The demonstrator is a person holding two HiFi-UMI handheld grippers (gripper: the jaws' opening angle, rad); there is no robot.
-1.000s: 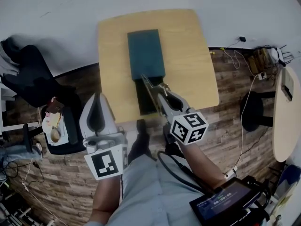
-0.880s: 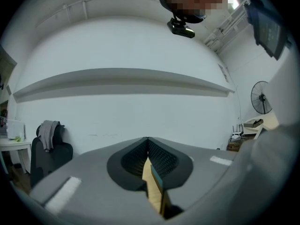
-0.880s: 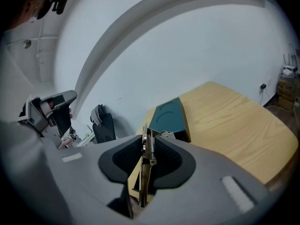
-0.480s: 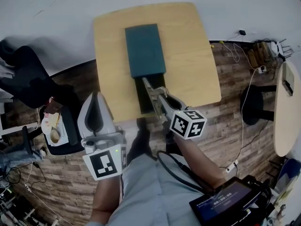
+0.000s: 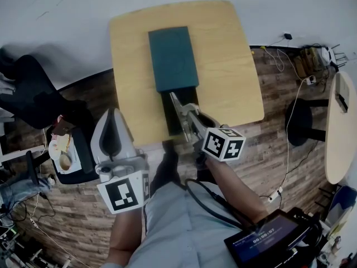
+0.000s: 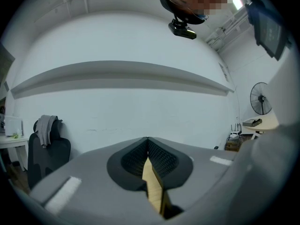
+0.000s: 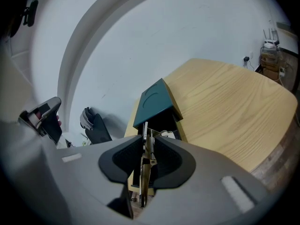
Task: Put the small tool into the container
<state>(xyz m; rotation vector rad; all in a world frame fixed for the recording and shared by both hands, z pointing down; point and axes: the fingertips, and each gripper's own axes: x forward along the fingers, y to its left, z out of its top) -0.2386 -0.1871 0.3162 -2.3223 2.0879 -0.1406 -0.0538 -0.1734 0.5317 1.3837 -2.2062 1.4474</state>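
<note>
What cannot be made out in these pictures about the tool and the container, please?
- Container interior: dark in the head view; mostly blocked by the jaws in the right gripper view, where a pale item inside is too small to identify.
- Tool: rear end hidden inside the right gripper.
- Left gripper view: container out of frame.

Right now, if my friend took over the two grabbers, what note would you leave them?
Left gripper: jaws shut, empty, held near the front-left corner of the light wooden table.
Right gripper: jaws shut on the small metal spring-loaded tool, angled down over the open black compartment of the dark teal rectangular box.
Done: tool picked up and brought to the box.
Left: lower it in, open the jaws, pull away.
</note>
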